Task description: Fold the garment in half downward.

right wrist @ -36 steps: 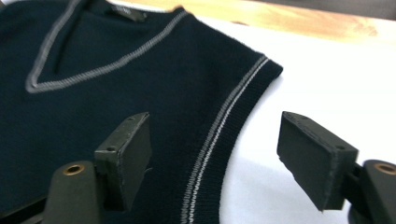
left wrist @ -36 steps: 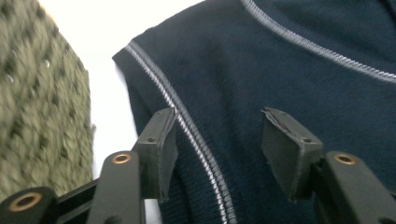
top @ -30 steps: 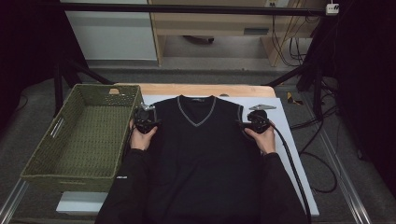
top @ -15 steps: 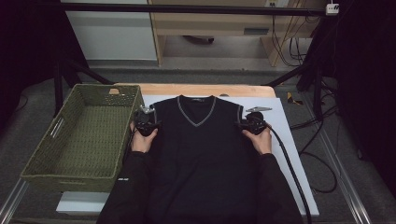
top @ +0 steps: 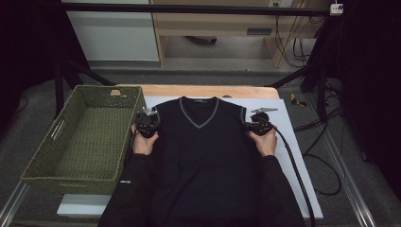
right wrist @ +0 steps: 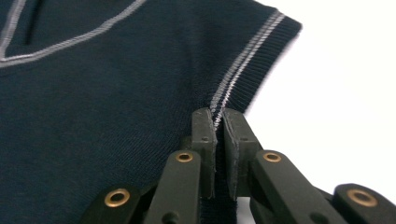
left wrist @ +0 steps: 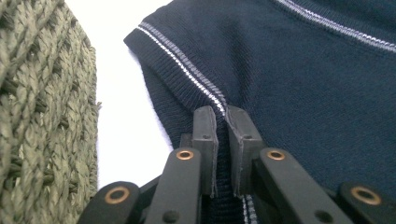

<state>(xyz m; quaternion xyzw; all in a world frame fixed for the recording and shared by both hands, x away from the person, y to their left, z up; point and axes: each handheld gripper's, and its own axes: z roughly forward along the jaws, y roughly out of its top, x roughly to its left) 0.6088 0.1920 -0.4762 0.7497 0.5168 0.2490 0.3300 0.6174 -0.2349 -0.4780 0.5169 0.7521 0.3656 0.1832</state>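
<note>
Both grippers have just squeezed shut on the dark knitted vest: left gripper at nine o'clock, right gripper at three. An uneven lift could let the thin trim slip out.

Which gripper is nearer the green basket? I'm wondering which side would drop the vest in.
Left. The left gripper pinches the vest at its armhole right beside the woven basket; the right gripper grips the opposite armhole, the vest's full width away.

Woven basket hard against the left hand-held gripper — bare white sheet right of the vest
</note>
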